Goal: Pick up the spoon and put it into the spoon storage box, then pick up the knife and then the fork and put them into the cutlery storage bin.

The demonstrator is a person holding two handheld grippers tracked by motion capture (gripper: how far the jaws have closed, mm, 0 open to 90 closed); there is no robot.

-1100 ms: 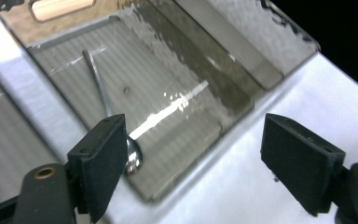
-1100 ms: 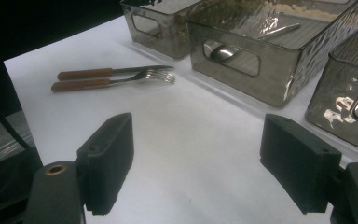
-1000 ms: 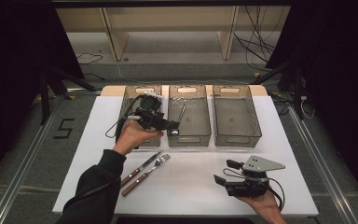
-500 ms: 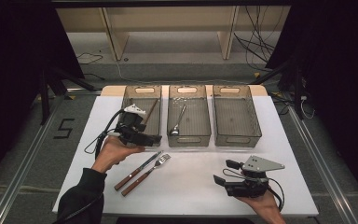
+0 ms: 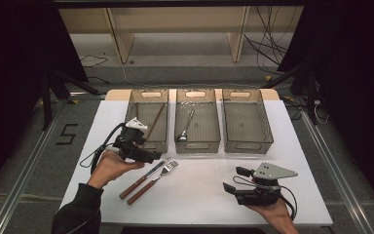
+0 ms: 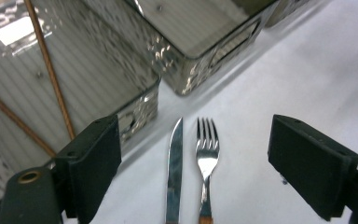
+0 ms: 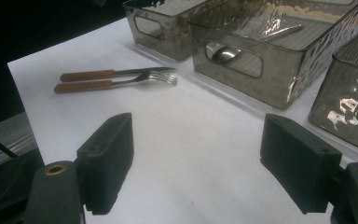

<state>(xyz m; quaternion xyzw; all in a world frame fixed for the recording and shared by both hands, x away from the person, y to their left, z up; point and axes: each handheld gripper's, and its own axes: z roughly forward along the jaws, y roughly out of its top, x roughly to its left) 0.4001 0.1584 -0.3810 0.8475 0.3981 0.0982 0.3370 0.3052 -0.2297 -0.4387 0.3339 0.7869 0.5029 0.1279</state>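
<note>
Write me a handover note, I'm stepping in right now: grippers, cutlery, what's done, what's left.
Left gripper: open, empty, jaws just widening, over the knife and fork.
Right gripper: open, empty, at the table's near right.
Done: chopsticks in the left bin, spoon in the middle bin.
Left: knife and fork lie side by side on the table; the right bin holds nothing.

In the left gripper view the bottom edge cuts off the handles of the knife [image 6: 175,172] and fork [image 6: 206,163] lying beside the left bin [image 6: 121,79]. In the high view the left gripper [image 5: 148,157] hides that bin's near corner; its jaws are too small to read
</note>
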